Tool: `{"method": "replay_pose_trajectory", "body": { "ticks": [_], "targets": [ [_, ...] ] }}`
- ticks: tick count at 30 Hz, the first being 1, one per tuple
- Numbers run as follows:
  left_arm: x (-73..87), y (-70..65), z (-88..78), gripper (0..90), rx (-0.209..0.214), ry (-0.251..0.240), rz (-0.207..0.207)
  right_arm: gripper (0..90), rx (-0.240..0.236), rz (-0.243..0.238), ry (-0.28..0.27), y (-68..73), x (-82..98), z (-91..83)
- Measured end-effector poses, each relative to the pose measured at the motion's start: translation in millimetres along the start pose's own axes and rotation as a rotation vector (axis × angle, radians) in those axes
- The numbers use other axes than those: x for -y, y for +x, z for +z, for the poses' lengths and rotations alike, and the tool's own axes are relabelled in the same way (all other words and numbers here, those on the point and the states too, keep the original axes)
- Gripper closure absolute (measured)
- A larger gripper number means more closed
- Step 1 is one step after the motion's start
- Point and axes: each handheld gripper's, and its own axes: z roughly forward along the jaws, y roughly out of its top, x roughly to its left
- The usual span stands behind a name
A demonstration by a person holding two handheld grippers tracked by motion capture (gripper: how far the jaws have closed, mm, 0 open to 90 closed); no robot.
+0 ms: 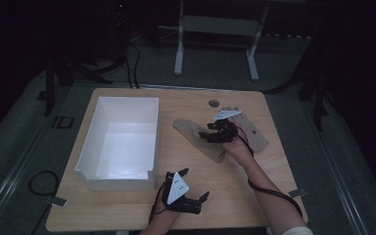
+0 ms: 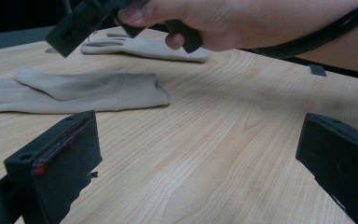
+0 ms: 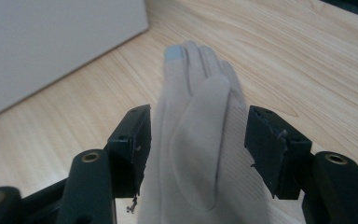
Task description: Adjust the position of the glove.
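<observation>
From where I stand, the white box [image 1: 119, 142] takes up the left half of the wooden table [image 1: 254, 196], its open top showing a bare white floor with nothing lying inside and a low notch cut in its near wall. At about five o'clock from the box, near the table's front edge, the left gripper [image 1: 194, 185] rests in the person's hand with its jaws spread wide apart and nothing between them; in the left gripper view they frame bare wood. Further right, at roughly two o'clock from that gripper, two beige gloves lie flat on the tabletop. The nearer glove [image 1: 198, 139] stretches from ten o'clock to four o'clock, and the right gripper [image 1: 208, 134] is down on it: in the right gripper view the glove [image 3: 200, 154] runs up between the two jaws, the left jaw close against its edge, the right jaw a little apart, so the fabric is straddled but not pinched. The second glove [image 1: 252, 133] lies just beyond, partly under the hand. A small round grommet [image 1: 214, 103] sits at twelve o'clock from the gloves.
</observation>
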Motion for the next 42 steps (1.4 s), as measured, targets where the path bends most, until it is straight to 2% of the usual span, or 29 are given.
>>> {"method": "replay_pose_trajectory", "body": {
  "ticks": [14,17,21,22,23,24,27,28,30,31,39,40,41,42],
  "targets": [
    [0.0,0.1,0.1,0.1,0.001,-0.001,-0.004,47.3,0.012,0.031,0.067,-10.6,10.6,38.0],
    [0.0,0.2,0.0,0.1,0.002,-0.001,-0.004,54.9,0.024,0.005,0.091,-10.6,14.5,45.0],
    [0.0,0.1,0.0,0.1,0.003,-0.001,-0.004,61.2,0.018,-0.018,0.094,-10.9,16.0,46.8],
    [0.0,0.0,0.0,0.1,0.002,0.0,-0.002,69.5,0.02,-0.036,0.105,-9.4,15.0,46.9],
    [0.0,0.0,0.0,0.1,0.002,0.0,-0.002,69.5,0.02,-0.036,0.105,-9.4,15.0,46.9],
    [0.0,0.0,0.0,0.1,0.002,0.0,-0.001,75.8,0.02,-0.038,0.115,-6.9,13.2,47.3],
    [0.0,-0.1,0.1,0.1,0.002,0.0,-0.001,77.4,0.026,-0.038,0.116,-5.7,12.9,47.6],
    [-0.1,0.0,0.2,0.1,0.002,0.0,-0.003,78.9,0.033,-0.03,0.115,-4.5,12.6,47.8],
    [-0.1,0.1,0.3,0.1,0.002,0.0,-0.005,81.9,0.044,0.058,0.108,-3.5,9.3,42.5],
    [-0.1,0.1,0.2,0.1,0.002,0.0,-0.005,82.1,0.04,0.079,0.096,-3.4,7.8,39.0],
    [-0.1,-0.2,0.3,0.1,0.0,0.0,-0.002,82.4,0.068,0.19,-0.009,3.2,-6.1,-0.8],
    [-0.1,-0.2,0.3,0.1,-0.001,0.001,-0.001,82.4,0.068,0.19,-0.009,3.2,-6.1,-0.8],
    [-0.1,-0.4,0.4,0.1,-0.001,0.001,-0.003,82.4,0.092,0.208,-0.046,6.8,-8.4,-13.5],
    [-0.1,-0.4,0.4,0.1,-0.001,0.001,-0.003,82.4,0.092,0.208,-0.046,6.8,-8.4,-13.5]
  ]
}}
